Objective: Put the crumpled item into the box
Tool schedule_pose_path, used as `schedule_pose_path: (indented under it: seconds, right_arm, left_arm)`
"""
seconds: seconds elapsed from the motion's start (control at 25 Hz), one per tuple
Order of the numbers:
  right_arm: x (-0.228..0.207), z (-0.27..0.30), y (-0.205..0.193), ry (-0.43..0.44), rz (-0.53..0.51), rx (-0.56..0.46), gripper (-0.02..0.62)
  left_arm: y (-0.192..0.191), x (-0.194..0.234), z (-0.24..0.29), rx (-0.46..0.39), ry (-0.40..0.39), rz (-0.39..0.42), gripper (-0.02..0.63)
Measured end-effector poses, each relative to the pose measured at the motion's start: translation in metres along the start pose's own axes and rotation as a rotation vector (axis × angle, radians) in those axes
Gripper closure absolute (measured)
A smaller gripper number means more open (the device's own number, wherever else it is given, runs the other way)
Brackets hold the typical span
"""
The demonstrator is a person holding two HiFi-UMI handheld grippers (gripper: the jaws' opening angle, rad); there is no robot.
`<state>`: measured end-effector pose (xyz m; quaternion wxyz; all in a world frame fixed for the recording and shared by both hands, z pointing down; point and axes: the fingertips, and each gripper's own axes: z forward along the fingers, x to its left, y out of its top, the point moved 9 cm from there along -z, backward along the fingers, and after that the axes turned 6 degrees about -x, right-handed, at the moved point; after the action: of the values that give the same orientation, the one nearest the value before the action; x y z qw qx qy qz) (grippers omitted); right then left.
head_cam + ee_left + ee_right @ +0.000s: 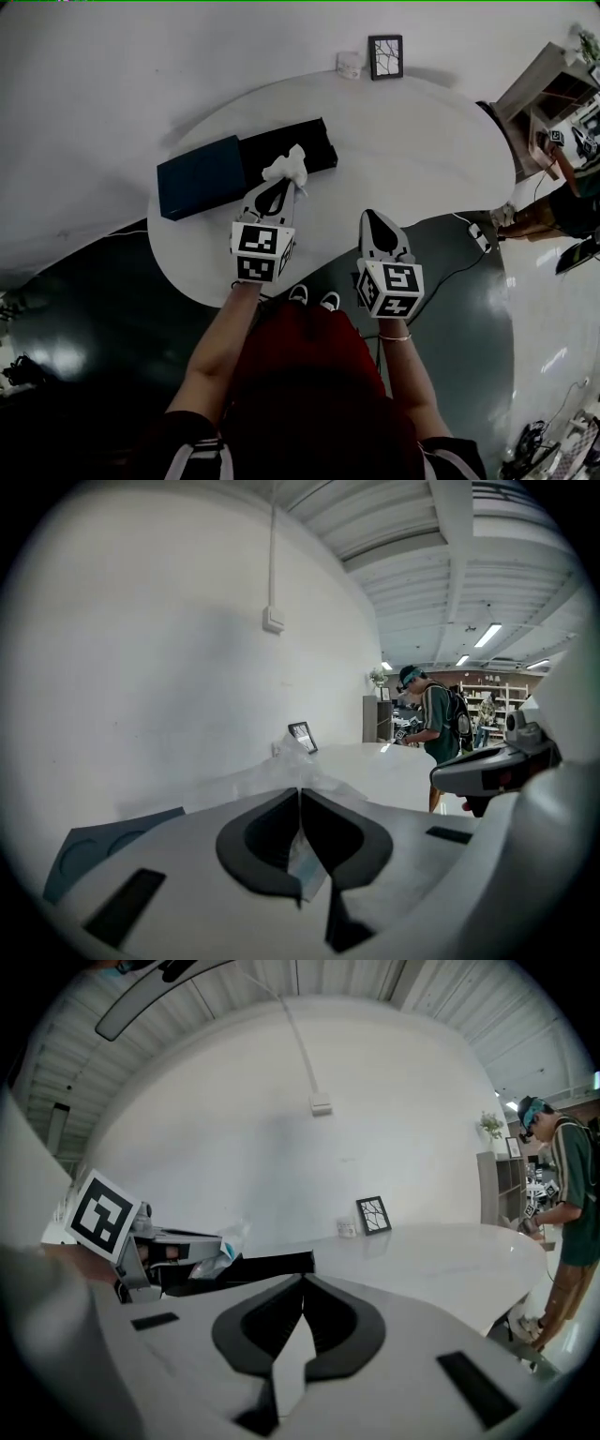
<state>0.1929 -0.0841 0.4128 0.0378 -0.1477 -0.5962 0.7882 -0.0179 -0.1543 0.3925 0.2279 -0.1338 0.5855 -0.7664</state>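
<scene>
Head view, near to far. Two grippers, one per hand. Right gripper (372, 218) at 1 o'clock, over the white table (422, 159): jaws pressed together, nothing between them. Left gripper (284, 186) at 11 o'clock: jaws closed on the one crumpled item (291, 166), a white, partly see-through wad that sticks out past the tips. The item hangs over the near edge of the one box (300, 142), black and open. One dark blue flat piece (200, 176) lies just beside the box at its 9 o'clock. Far rim, 12 o'clock: one small cup (349, 64) and one framed picture (385, 56), side by side.
</scene>
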Motion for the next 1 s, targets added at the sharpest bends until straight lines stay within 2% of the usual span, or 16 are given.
schedule_pose_path:
  seconds: [0.48, 0.76, 1.0]
  right_arm:
    - [0.012, 0.042, 0.014, 0.047, -0.029, 0.002, 0.580]
    - [0.017, 0.075, 0.012, 0.059, -0.030, 0.036, 0.580]
    - [0.018, 0.094, 0.000, 0.057, -0.036, 0.089, 0.580]
  left_arm:
    - [0.017, 0.038, 0.043, -0.027, 0.006, 0.002, 0.575]
    - [0.011, 0.058, 0.082, 0.019, -0.034, -0.004, 0.575]
    - [-0.006, 0.068, 0.107, 0.077, -0.069, 0.028, 0.575]
